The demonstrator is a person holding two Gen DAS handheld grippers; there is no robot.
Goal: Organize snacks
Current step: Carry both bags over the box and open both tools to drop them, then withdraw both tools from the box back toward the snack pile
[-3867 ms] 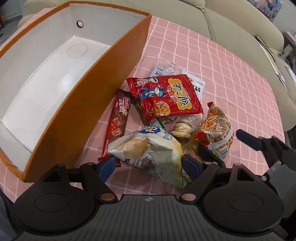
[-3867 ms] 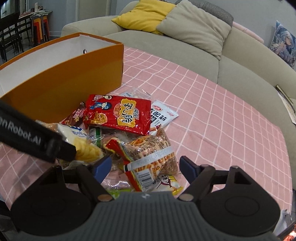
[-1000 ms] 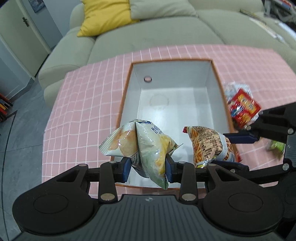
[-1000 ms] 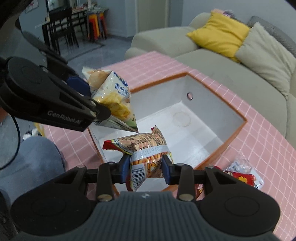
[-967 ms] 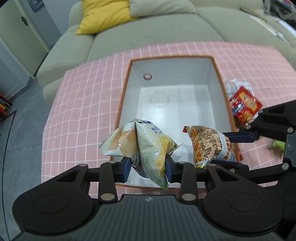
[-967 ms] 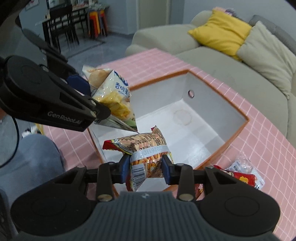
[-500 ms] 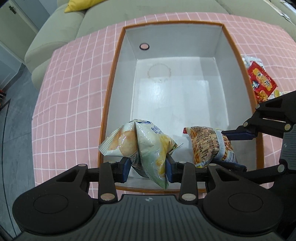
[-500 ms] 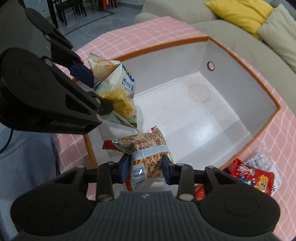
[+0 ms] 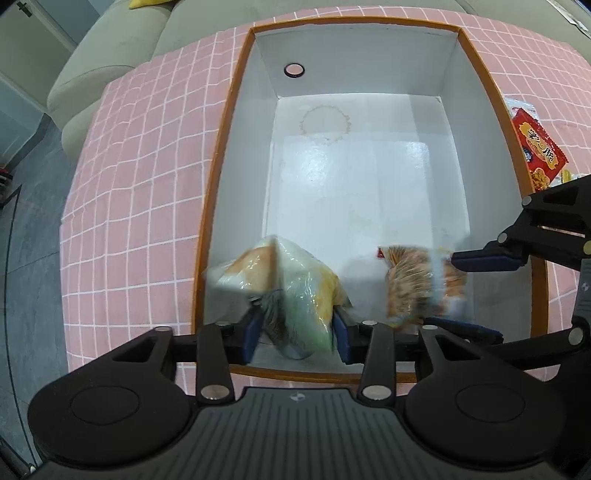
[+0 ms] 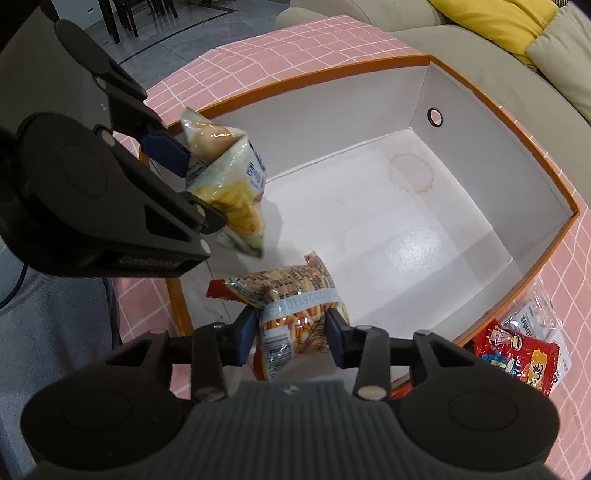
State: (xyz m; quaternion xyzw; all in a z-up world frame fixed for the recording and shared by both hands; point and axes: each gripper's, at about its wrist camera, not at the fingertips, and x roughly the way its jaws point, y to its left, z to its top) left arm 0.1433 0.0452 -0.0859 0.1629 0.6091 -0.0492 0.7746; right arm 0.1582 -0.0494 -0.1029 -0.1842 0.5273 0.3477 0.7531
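An orange box with a white inside (image 9: pixel 369 155) lies open on the pink checked cloth. My left gripper (image 9: pixel 297 330) is over its near end, its jaws parted around a pale chip bag (image 9: pixel 280 284) that is blurred and slipping down; it also shows in the right wrist view (image 10: pixel 225 184). My right gripper (image 10: pixel 291 332) is beside it, jaws slightly parted around an orange cracker bag (image 10: pixel 291 306), blurred in the left wrist view (image 9: pixel 421 280).
A red snack packet (image 9: pixel 537 151) and a clear packet (image 10: pixel 539 317) lie on the cloth right of the box. A sofa with a yellow cushion (image 10: pixel 491 22) stands behind the table. A person's grey trouser leg (image 10: pixel 55 332) is at the near edge.
Both grippers have come lower over the box's near end. Both sets of jaws have widened, and the two bags now blur and sag between them.
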